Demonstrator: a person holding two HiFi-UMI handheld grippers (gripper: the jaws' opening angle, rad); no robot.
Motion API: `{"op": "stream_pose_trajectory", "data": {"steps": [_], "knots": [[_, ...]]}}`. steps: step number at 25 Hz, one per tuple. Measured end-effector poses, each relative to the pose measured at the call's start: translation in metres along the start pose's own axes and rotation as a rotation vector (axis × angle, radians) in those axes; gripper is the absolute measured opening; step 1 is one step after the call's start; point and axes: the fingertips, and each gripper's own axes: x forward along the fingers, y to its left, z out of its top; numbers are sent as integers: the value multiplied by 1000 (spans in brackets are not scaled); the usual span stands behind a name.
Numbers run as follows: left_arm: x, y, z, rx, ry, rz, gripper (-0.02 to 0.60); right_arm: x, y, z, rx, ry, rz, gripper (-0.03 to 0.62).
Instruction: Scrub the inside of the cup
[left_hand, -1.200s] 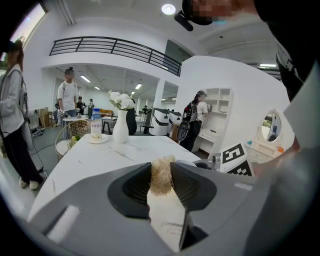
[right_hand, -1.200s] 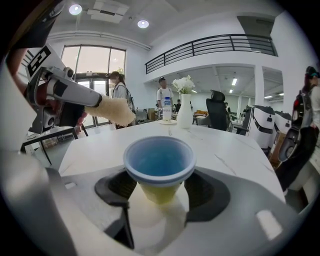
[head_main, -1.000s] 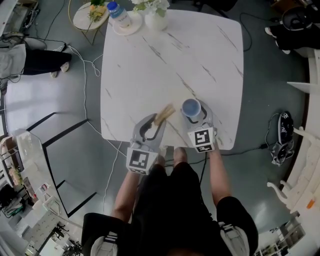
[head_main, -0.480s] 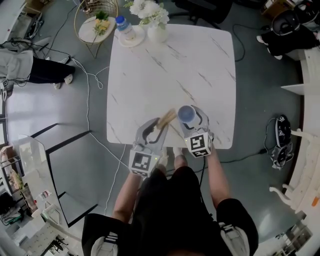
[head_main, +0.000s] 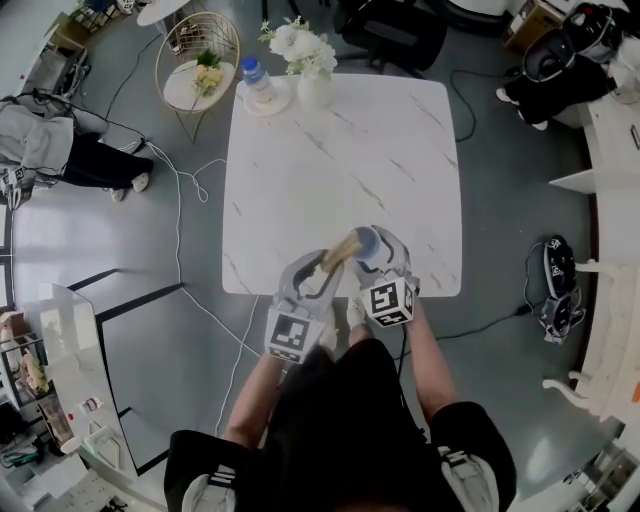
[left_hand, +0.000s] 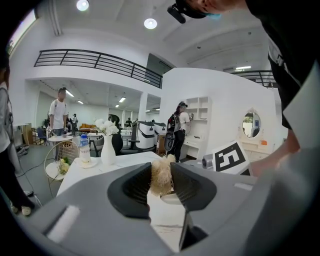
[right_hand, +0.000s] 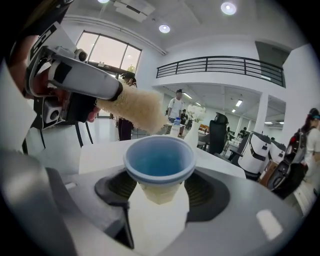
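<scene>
Blue cup (right_hand: 159, 162): squeezed by its sides in the right hand-held gripper (right_hand: 160, 191), near the front edge of the bench (head_main: 340, 150).
Fluffy brush (right_hand: 136, 111): pinched tight in the left hand-held gripper (left_hand: 161, 184); its tip is just beside the cup's rim, not yet inside.
Danger: the rim could be bumped and the cup knocked loose if the brush is pushed in crooked.
Danger: the brush could be squashed out of its grip if pressed too hard.

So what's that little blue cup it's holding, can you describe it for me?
The cup is small and tapered, blue on the inside and rim, pale cream outside, and looks like plastic. It is roughly upright, mouth open, seemingly empty, clamped by its lower body between the jaws of the right gripper, above the near part of the white marble table. The fuzzy tan brush in the left gripper hovers at its rim, not inside.
</scene>
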Motion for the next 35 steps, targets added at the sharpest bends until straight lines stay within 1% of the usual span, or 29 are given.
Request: {"op": "stream_pose_trajectory", "data": {"steps": [4,9,14,18,23,35], "knots": [[-9,-9,2,18,6,-35,126,-7,13,11,-17,-17,-1,298],[-18,-14,0,33,20,-59,127,-16,26,21,-47,-26,-13,298],[-27,-21,-9,47,63,-73,127,-27,42,29,-66,-37,-8,298],[-34,-26,-12,56,79,-91,127,-34,52,35,-95,-43,-8,298],[-40,-33,-13,74,85,-100,127,-42,61,35,-110,-36,-7,298],[-44,-46,-18,85,140,-104,127,-60,68,29,-182,-9,-36,298]]}}
